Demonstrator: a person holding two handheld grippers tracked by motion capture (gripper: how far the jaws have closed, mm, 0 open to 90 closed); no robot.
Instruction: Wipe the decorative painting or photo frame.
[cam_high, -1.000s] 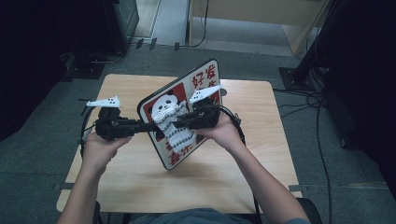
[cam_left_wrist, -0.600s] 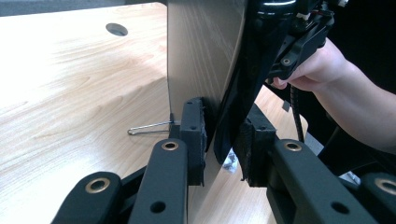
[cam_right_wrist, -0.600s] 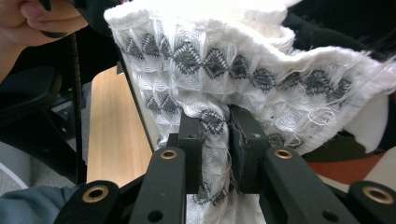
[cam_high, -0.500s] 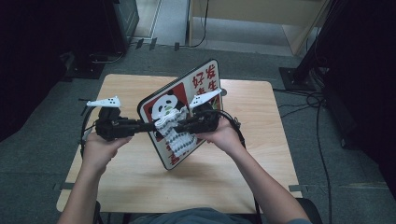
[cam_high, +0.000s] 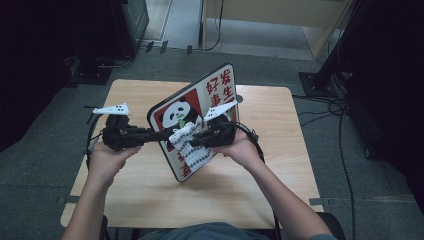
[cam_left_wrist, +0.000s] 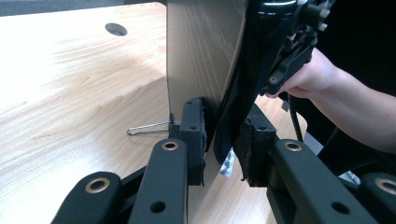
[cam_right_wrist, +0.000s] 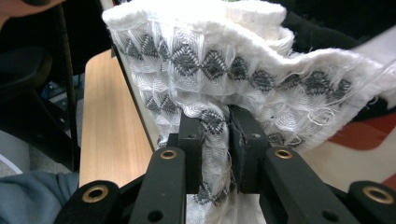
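The white woven cloth with grey diamond bands (cam_high: 189, 145) is bunched against the printed face of a flat rectangular sign board bearing a panda picture and red characters (cam_high: 197, 107). The board stands tilted on its lower edge near the middle of the light wooden surface (cam_high: 260, 180), its printed face turned toward the person's right.

The right hand-held gripper (cam_high: 196, 142) has its jaws pressed together on a fold of the cloth; in the right gripper view the fabric (cam_right_wrist: 243, 60) is pinched between the two black pads (cam_right_wrist: 191, 140) and spreads out above them in a ruffled edge. The red and white print of the board (cam_right_wrist: 369, 135) lies just behind the cloth.

The left hand-held gripper (cam_high: 159, 135) pinches the board's left edge. In the left gripper view its foam pads (cam_left_wrist: 194, 130) sit on either side of the panel, one against the plain brown back (cam_left_wrist: 201, 51) and one on the printed side (that face is seen edge-on and dark).

A thin wire clip (cam_left_wrist: 149, 127) lies on the surface just beside the board's base, and a round cable hole (cam_left_wrist: 116, 29) sits farther off. The person's right hand (cam_left_wrist: 308, 74) appears beyond the board, holding the other hand-held gripper.

Dark grey carpet (cam_high: 350, 165) surrounds the surface, with cables (cam_high: 325, 107) trailing at its right.
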